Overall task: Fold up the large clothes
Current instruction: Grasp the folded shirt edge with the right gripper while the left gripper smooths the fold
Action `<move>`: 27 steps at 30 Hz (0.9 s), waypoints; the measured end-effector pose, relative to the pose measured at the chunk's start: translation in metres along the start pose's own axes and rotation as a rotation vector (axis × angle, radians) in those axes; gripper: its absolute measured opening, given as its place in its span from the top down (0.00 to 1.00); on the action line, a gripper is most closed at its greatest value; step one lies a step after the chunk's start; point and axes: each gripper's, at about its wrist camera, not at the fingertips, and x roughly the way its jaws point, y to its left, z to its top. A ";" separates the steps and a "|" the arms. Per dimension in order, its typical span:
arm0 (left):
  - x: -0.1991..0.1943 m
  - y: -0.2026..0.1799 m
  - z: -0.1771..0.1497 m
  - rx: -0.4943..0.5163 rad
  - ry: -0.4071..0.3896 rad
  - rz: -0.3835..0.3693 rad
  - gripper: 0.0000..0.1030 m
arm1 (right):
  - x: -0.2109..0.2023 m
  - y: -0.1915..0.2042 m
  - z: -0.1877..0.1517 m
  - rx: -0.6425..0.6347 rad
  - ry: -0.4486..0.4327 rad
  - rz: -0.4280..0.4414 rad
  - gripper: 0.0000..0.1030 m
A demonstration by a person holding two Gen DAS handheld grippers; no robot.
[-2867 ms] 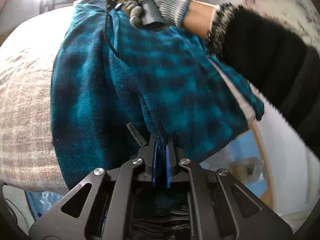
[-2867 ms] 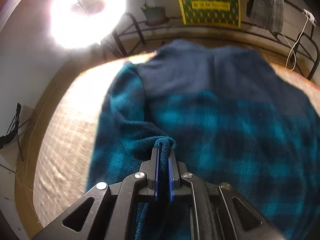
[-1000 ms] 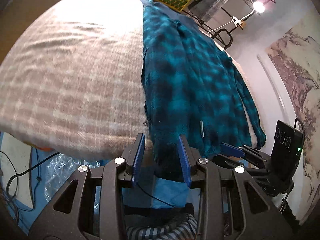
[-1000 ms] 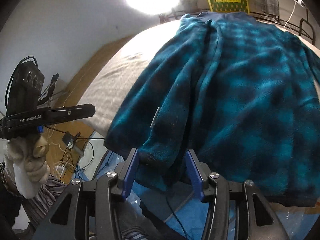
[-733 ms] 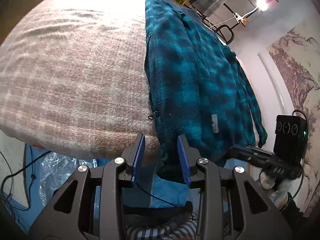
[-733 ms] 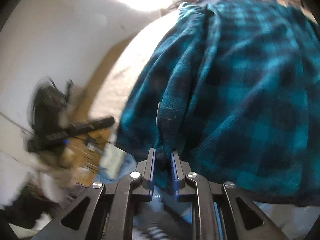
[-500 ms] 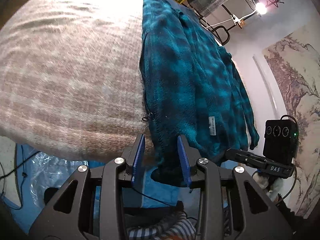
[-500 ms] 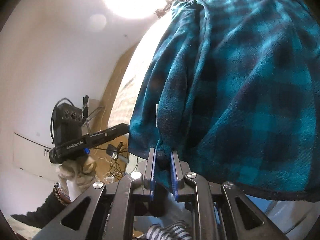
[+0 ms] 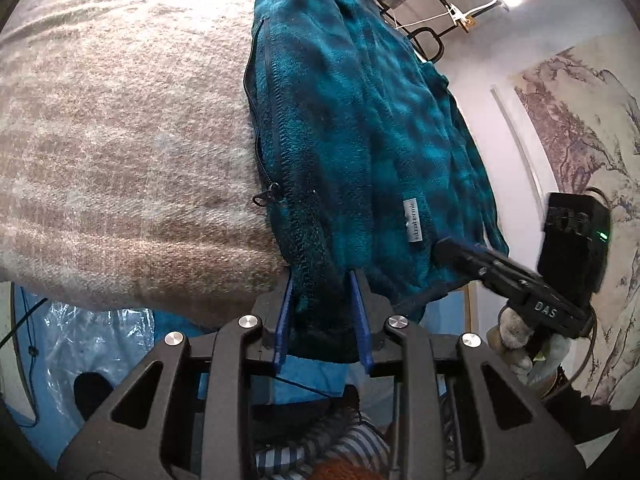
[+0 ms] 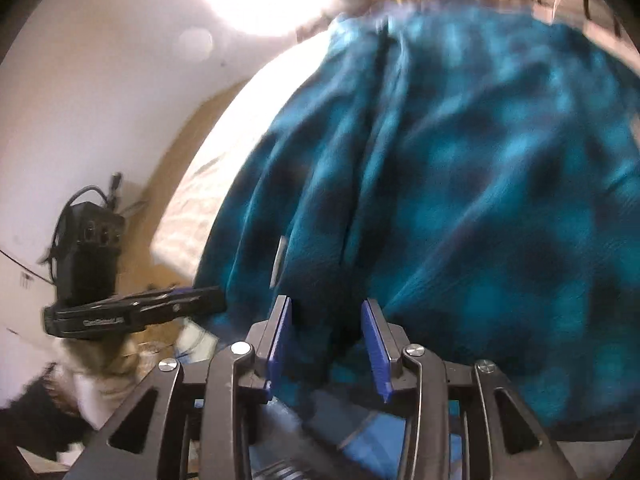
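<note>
The bed (image 9: 120,128), under its pale checked blanket, carries the whole job: the teal plaid fleece jacket (image 9: 360,120) lies lengthwise along it, collar at the far end, hem spilling over the near edge. The left tongs (image 9: 322,304) straddle the hem corner beside the zipper (image 9: 260,152); their jaws have just been closing, the fleece fills the gap between them, and they look clamped on it. The right tongs (image 10: 328,332) tell another story: their jaws have just been opening, they stand apart, and though the hem bunches between the blue pads (image 10: 376,340), nothing presses on it. That view is blurred, so finer contact is hard to read. The white label (image 9: 412,220) sits near the hem between the two corners. The step in hand looks like taking both hem corners to carry the hem toward the collar. To do it well, the right side should probably bite deep on all layers before any lift, and match the left side's height so the fold lands square.
</note>
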 end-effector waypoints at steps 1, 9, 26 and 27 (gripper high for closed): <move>-0.001 0.001 0.000 -0.006 -0.001 -0.005 0.74 | -0.007 0.008 0.000 -0.040 -0.037 -0.026 0.62; -0.010 0.006 -0.002 -0.023 -0.011 -0.016 0.74 | 0.015 0.051 -0.003 -0.242 0.022 -0.167 0.71; -0.021 0.008 -0.002 -0.013 -0.043 -0.001 0.57 | -0.034 -0.019 -0.004 0.147 -0.038 0.246 0.97; -0.019 0.011 -0.002 -0.024 -0.037 0.002 0.55 | -0.029 -0.027 -0.008 0.160 -0.019 0.194 0.97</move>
